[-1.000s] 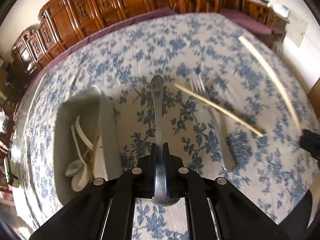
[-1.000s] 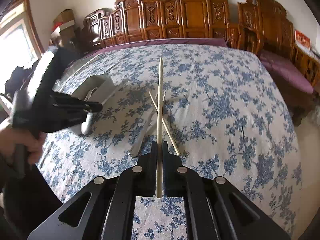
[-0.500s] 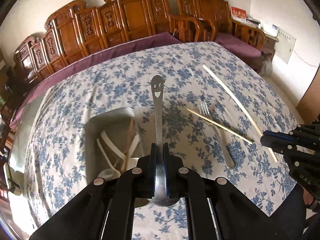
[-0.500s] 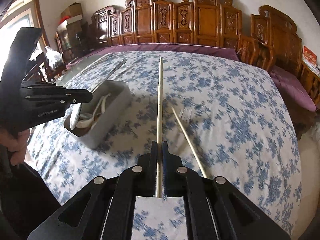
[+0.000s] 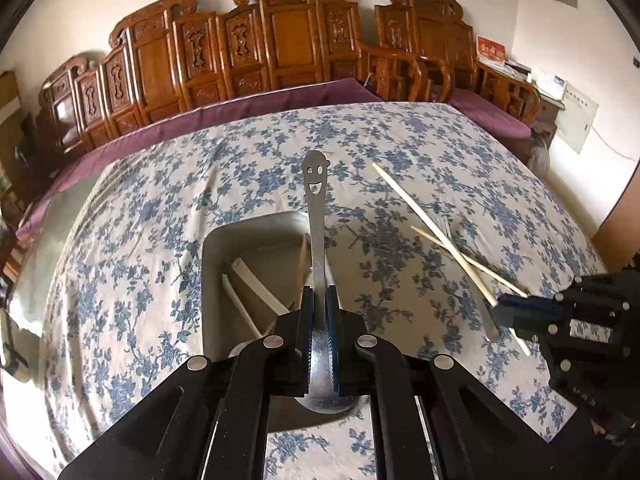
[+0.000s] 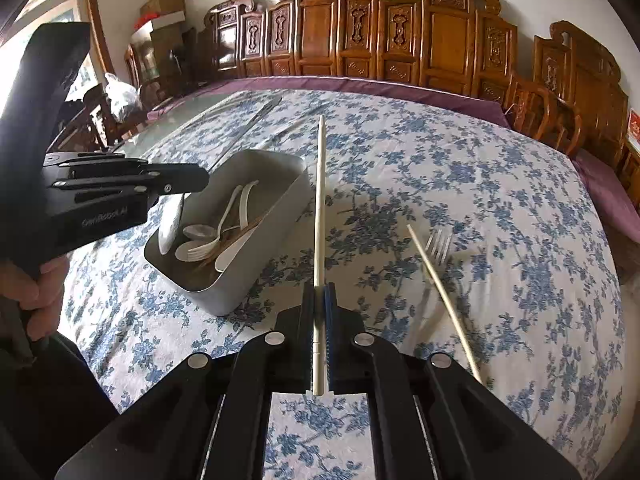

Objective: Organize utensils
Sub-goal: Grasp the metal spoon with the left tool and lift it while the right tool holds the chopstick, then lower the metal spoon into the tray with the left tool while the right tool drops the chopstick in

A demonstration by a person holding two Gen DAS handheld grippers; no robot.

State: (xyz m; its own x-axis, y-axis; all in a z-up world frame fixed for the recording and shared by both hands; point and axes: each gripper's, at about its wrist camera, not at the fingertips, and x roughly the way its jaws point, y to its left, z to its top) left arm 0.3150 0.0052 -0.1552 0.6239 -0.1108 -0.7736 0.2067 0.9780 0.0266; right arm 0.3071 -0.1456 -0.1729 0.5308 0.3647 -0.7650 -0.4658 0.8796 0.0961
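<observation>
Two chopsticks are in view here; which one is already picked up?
The chopstick clamped upright between the right gripper fingers, beside the gray bin. The other chopstick lies slanted on the tablecloth next to the fork.

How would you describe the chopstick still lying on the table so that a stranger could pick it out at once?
Start at the flowered tablecloth and look right of the grey utensil box. There a pale chopstick lies slantwise beside a metal fork. Unlike the other chopstick, pinched in the right gripper, it rests loose on the cloth.
</observation>
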